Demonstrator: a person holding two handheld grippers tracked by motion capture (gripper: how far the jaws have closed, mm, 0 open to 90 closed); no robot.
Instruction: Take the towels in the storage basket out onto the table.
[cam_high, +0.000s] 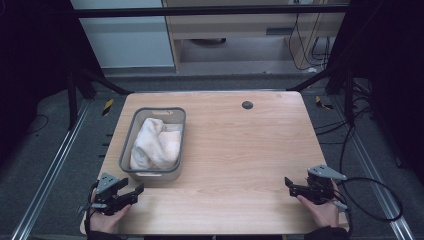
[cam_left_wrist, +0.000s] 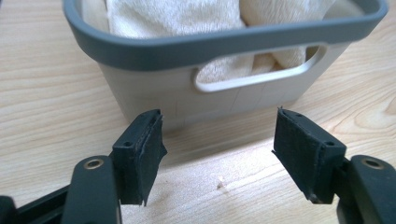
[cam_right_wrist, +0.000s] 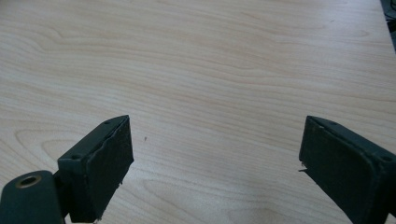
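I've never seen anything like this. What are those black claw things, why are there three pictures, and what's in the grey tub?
No robot here: a person holds a hand tool in each hand, the left gripper and the right gripper. One picture looks down from above the table. The other two come from small cameras riding on each gripper, looking out between its black fingers. On the table stands a grey basket with a white towel bundled inside. The left gripper points at the basket's near end, where a handle slot shows. Both grippers are open and hold nothing.

table (cam_high: 240, 150): matt wood grain | basket (cam_left_wrist: 154, 88): smooth grey plastic | towel (cam_high: 156, 142): fluffy cloth
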